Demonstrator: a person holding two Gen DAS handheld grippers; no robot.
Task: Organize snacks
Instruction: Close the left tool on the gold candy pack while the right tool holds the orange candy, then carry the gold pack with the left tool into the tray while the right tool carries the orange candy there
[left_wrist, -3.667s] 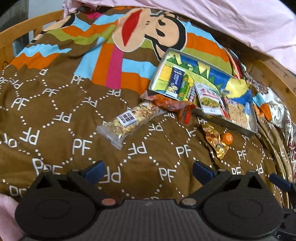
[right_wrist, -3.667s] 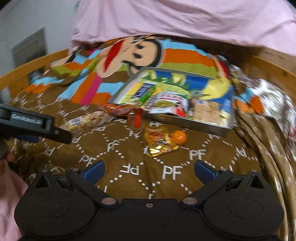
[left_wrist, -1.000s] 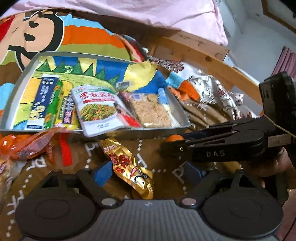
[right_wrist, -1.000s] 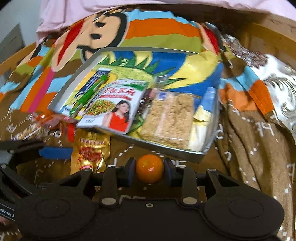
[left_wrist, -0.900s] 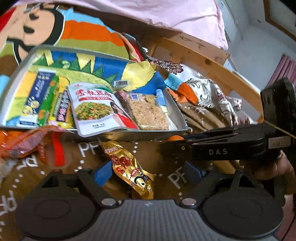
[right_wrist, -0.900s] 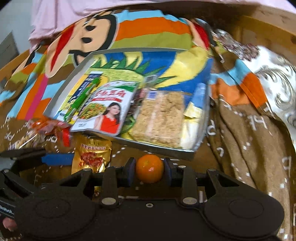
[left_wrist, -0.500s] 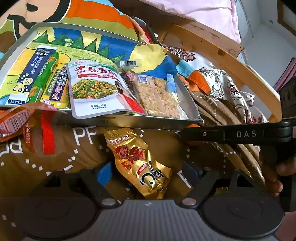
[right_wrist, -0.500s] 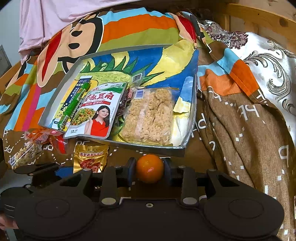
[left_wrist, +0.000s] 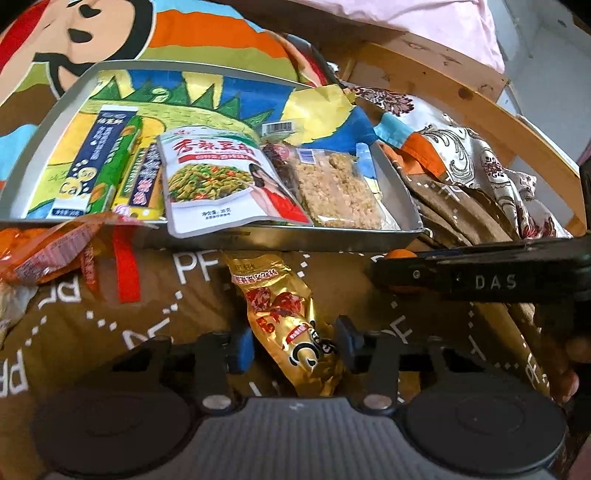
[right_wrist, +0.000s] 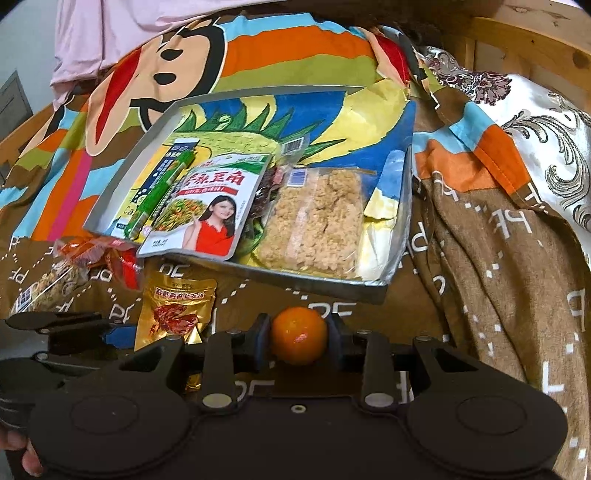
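My right gripper (right_wrist: 298, 338) is shut on a small orange (right_wrist: 298, 339) and holds it just in front of the grey snack tray (right_wrist: 321, 286). In the left wrist view the right gripper (left_wrist: 461, 275) reaches in from the right, with a sliver of the orange (left_wrist: 400, 254) showing. My left gripper (left_wrist: 293, 341) has its blue pads on both sides of a gold snack packet (left_wrist: 291, 325) lying on the brown blanket, closing on it. The packet also shows in the right wrist view (right_wrist: 176, 314). The tray (left_wrist: 258, 238) holds several snack packs.
An orange-red packet (left_wrist: 48, 251) and a clear nut bar (right_wrist: 40, 291) lie on the blanket left of the tray. A wooden bed rail (left_wrist: 480, 107) and patterned cloth (right_wrist: 535, 122) lie to the right. A pink pillow (right_wrist: 147, 29) sits behind.
My left gripper has moved down and forward over the gold packet and narrowed its jaws around it. My right gripper, which closed on the orange earlier, has lifted it toward the tray.
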